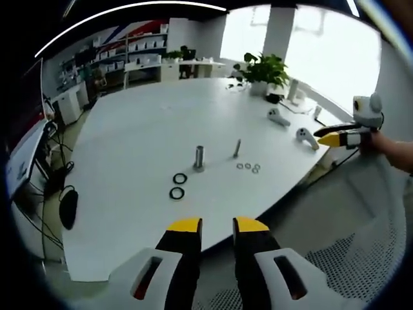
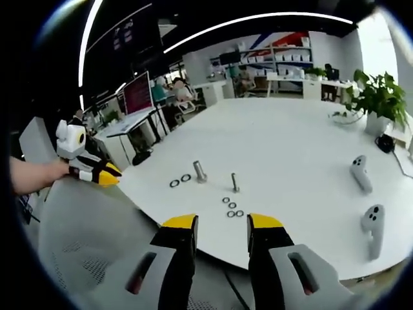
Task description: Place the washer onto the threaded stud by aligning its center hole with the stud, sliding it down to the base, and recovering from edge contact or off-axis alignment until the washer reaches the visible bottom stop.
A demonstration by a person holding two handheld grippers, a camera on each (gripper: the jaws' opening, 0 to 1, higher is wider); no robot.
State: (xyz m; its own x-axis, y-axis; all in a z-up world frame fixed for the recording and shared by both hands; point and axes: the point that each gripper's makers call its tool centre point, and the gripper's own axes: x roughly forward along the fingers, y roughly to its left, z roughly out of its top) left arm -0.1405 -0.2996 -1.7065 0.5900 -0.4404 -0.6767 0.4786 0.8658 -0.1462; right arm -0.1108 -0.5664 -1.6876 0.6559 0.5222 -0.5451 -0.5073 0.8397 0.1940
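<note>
An office with shelves, desks and bright windows surrounds a large white bench [image 1: 142, 129] that carries the small parts. The landmark is the thin threaded stud [image 1: 237, 148], standing upright near the middle of the bench's near side. In the left gripper view, a cluster of small washers [image 1: 248, 167] lies flat on the bench just beside the stud's base, toward the camera and slightly right; none is on the stud. Left of the stud stands a thicker metal cylinder [image 1: 199, 157], and beyond that, toward the camera, two dark rings [image 1: 178, 185] lie side by side. Far right of the stud, two white controllers [image 1: 292, 126] rest near the bench's edge, and a potted plant [image 1: 263, 70] stands behind them.

The left hand-held gripper [image 1: 217, 225] hangs off the bench's near edge, well apart from the stud, jaws parted by a narrow gap with nothing between them. In the right gripper view the right hand-held gripper [image 2: 221, 223] also sits short of the bench edge, jaws moderately apart and empty, with the washers [image 2: 231, 208] in front of the stud [image 2: 235, 183].
</note>
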